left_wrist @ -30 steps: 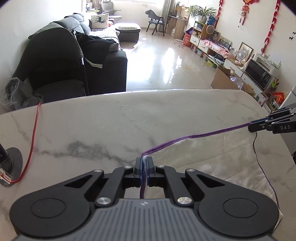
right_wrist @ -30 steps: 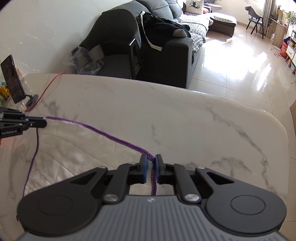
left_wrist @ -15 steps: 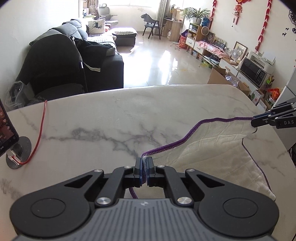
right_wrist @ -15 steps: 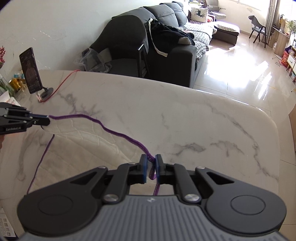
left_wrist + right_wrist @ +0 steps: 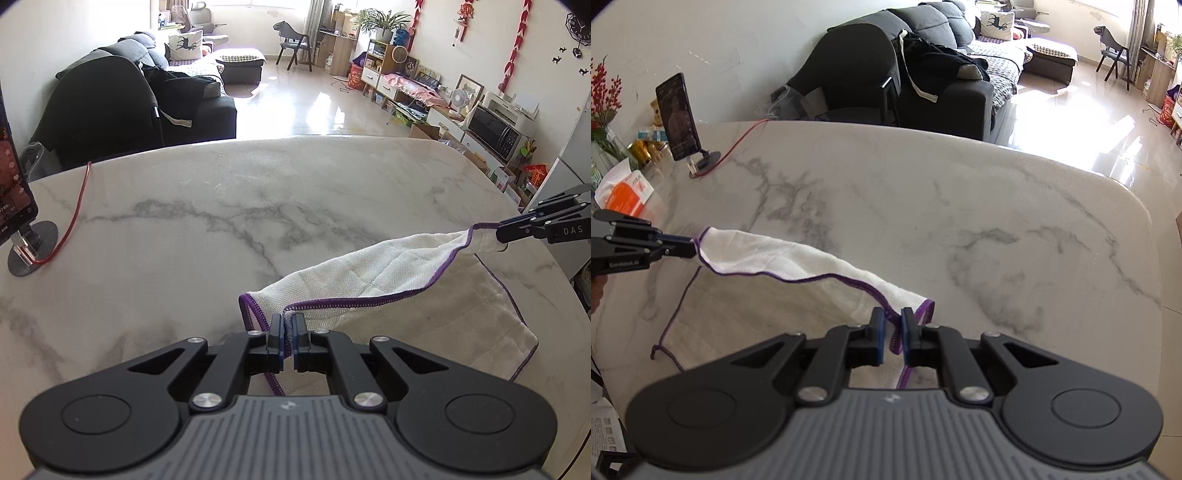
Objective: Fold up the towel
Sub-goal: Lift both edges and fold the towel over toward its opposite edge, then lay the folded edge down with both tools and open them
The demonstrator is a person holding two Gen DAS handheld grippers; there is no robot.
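Observation:
A white towel (image 5: 399,273) with purple stitched edging lies partly on the marble table (image 5: 221,221). Its far edge is lifted and curls back over the flat part. My left gripper (image 5: 289,325) is shut on one purple-edged corner of the towel. My right gripper (image 5: 891,328) is shut on the other lifted corner of the towel (image 5: 783,258). In the left wrist view the right gripper (image 5: 498,233) shows at the right edge, pinching the towel. The left gripper (image 5: 692,248) appears at the left edge of the right wrist view, likewise pinching it. The lower layer lies flat beneath the sagging fold.
A phone on a round stand (image 5: 683,122) with a red cable (image 5: 74,218) stands at the table's left side. An orange packet (image 5: 626,192) and small jars (image 5: 646,147) sit near it. Beyond the far table edge are a dark sofa (image 5: 122,107) and shiny floor.
Both grippers have drawn the towel's far edge back toward me. The edge that was stretched taut over the flat cloth now sags and curls over the lower layer.

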